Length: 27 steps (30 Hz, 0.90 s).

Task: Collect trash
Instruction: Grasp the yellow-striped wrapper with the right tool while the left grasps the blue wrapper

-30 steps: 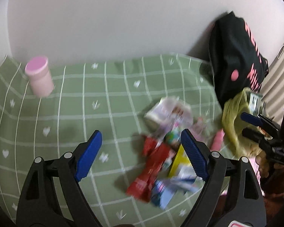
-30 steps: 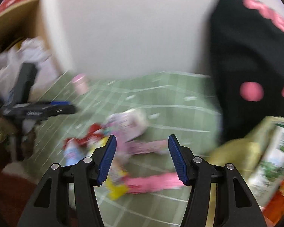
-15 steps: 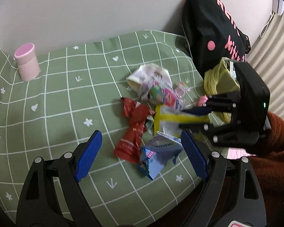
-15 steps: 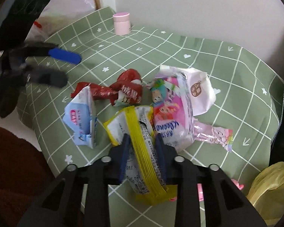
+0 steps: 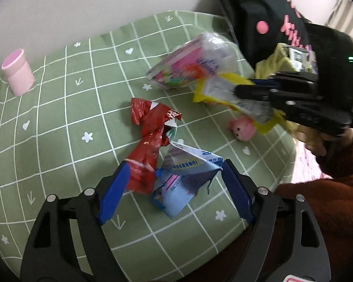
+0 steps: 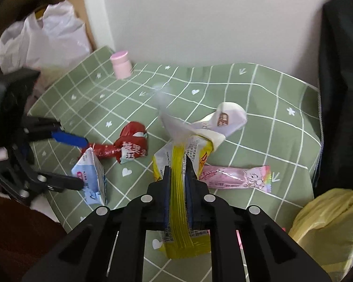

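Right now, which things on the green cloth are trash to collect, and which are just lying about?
Trash: yellow-edged foil wrapper in right gripper; crumpled red wrapper; light-blue packet; pink stick sachet; white-and-pink snack bag.
Lying about: pink lidded cup; black tote bag.

Red wrapper [image 6: 129,149]: Chinese characters, partly legible. Yellow wrapper [image 6: 178,188]: "021-" number fragment.

Soft, even daylight is filling both views, casting only faint shadows under the red wrapper [image 5: 150,138] and the pink cup [image 5: 18,72] on the green checked cloth [image 5: 66,108]. Fisheye distortion is bending the cloth's grid lines and darkening the corners, while motion blur is smearing the pink-and-clear bag [image 5: 193,63] in the left view's upper right and the white plastic bag [image 6: 42,35] at the right view's upper left. At the left view's far right edge, brightness is washing out.
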Tool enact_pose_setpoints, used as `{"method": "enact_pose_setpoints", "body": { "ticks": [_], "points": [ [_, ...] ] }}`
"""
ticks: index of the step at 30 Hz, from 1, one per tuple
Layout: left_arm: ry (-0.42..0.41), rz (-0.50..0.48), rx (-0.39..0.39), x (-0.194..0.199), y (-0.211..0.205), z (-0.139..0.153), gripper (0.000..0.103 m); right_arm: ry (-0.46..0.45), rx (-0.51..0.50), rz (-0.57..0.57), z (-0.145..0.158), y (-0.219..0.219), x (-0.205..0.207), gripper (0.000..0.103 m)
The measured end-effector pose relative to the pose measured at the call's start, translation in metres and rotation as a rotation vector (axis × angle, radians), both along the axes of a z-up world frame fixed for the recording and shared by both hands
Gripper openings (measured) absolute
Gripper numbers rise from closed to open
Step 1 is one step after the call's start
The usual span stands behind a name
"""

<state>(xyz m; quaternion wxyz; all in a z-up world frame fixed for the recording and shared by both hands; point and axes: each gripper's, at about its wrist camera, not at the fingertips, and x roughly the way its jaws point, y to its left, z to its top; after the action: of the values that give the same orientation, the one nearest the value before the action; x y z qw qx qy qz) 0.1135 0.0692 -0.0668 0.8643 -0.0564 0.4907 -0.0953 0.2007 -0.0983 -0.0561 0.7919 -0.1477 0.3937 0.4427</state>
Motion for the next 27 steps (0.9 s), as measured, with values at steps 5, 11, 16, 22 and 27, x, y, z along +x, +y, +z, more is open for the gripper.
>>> {"method": "enact_pose_setpoints", "body": {
  "ticks": [5, 11, 16, 22, 27],
  "points": [
    [-0.019, 0.111, 0.08, 0.02, 0.013, 0.0, 0.066, -0.002, 0.017, -0.057, 0.001, -0.009, 0.002, 0.012],
    [-0.069, 0.242, 0.078, 0.025, 0.049, 0.01, 0.066, 0.048, 0.031, -0.088, -0.005, -0.017, 0.009, 0.012],
    [-0.098, 0.268, 0.024, 0.006, 0.073, 0.02, 0.066, 0.081, 0.007, -0.046, -0.017, -0.015, 0.006, 0.038],
    [-0.101, 0.19, -0.061, -0.019, 0.08, 0.019, 0.066, 0.094, -0.037, -0.034, -0.025, -0.013, 0.008, 0.027],
    [-0.061, 0.151, -0.007, -0.02, 0.062, 0.005, 0.066, 0.036, -0.031, -0.034, -0.008, -0.012, 0.009, 0.015]
  ]
}}
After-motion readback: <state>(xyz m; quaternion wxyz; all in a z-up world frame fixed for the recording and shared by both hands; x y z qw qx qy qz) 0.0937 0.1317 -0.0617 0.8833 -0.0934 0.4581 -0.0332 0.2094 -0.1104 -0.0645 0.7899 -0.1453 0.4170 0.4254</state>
